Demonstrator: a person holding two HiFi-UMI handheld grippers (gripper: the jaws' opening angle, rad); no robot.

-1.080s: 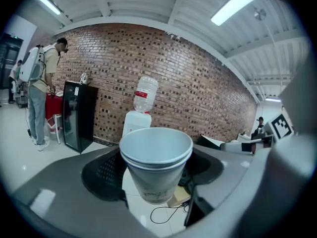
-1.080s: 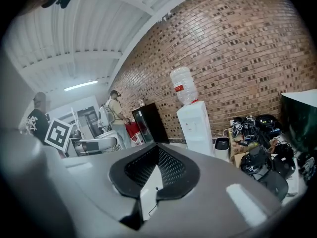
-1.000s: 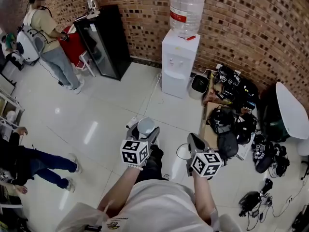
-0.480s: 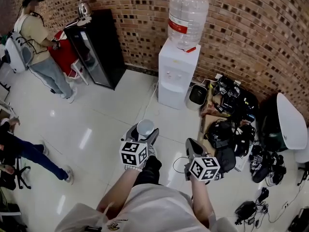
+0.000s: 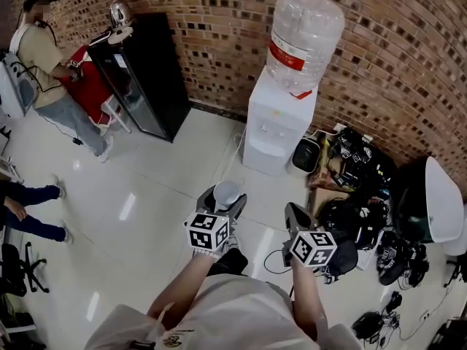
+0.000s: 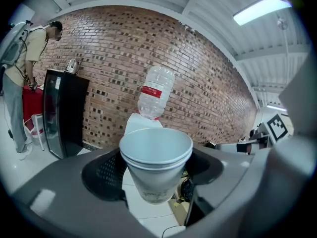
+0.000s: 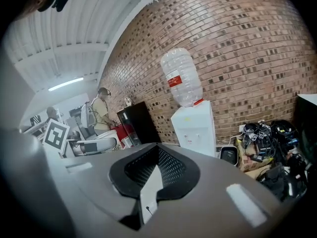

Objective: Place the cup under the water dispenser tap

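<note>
A white paper cup (image 5: 225,191) stands upright between the jaws of my left gripper (image 5: 222,200), which is shut on it. In the left gripper view the cup (image 6: 156,162) looks like two nested cups, its mouth empty. The white water dispenser (image 5: 276,126) with a clear bottle (image 5: 305,39) on top stands against the brick wall, ahead of both grippers and some way off across the floor. It shows behind the cup (image 6: 133,124) and in the right gripper view (image 7: 194,128). My right gripper (image 5: 295,219) is shut and empty, level with the left one.
A black fridge (image 5: 142,71) stands left of the dispenser, with a person (image 5: 44,57) beside it. A small dark bin (image 5: 304,154) and a heap of bags and cables (image 5: 357,177) lie right of the dispenser. Someone's legs (image 5: 25,210) show at the left edge.
Both grippers have moved forward across the floor toward the dispenser, the cup still held in the left one. The dispenser now looks larger and closer.
</note>
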